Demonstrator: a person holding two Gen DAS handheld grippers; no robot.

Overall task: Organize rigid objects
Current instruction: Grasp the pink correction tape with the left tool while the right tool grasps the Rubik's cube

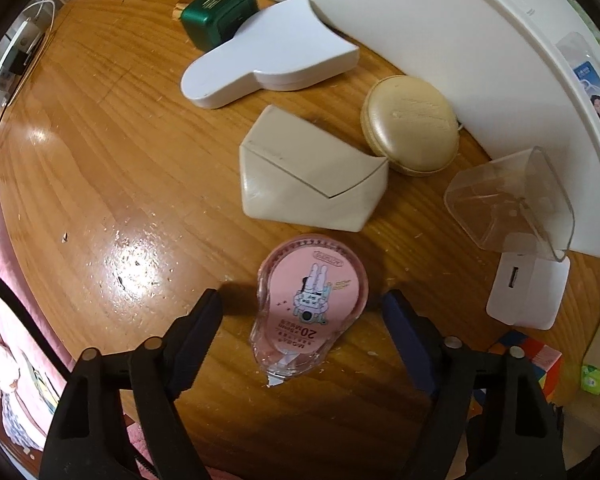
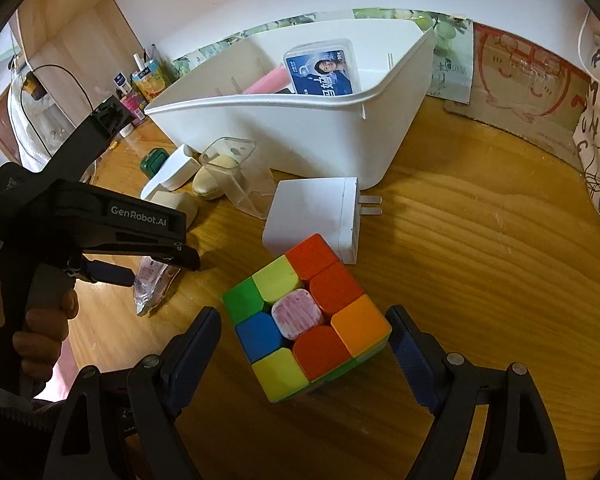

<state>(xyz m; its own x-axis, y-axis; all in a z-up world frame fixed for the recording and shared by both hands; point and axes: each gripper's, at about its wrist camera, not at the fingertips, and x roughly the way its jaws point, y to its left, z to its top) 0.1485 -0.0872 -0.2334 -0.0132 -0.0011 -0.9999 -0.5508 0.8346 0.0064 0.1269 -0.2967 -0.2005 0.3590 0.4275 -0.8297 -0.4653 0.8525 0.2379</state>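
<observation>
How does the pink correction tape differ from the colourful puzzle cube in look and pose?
The pink correction tape is flat and rounded with a clear shell; the puzzle cube is a blocky, opaque cube in many colours. The tape lies flat on its side, while the cube stands taller on the wooden table. The tape is between the left gripper's jaws, the cube between the right gripper's.

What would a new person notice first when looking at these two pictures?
Probably the bright puzzle cube, sitting on the wooden table between the open fingers of the right hand-held gripper. Next, the pink correction tape dispenser lies flat between the open fingers of the left hand-held gripper. Behind both stands a big white bin with a card box inside.
</observation>
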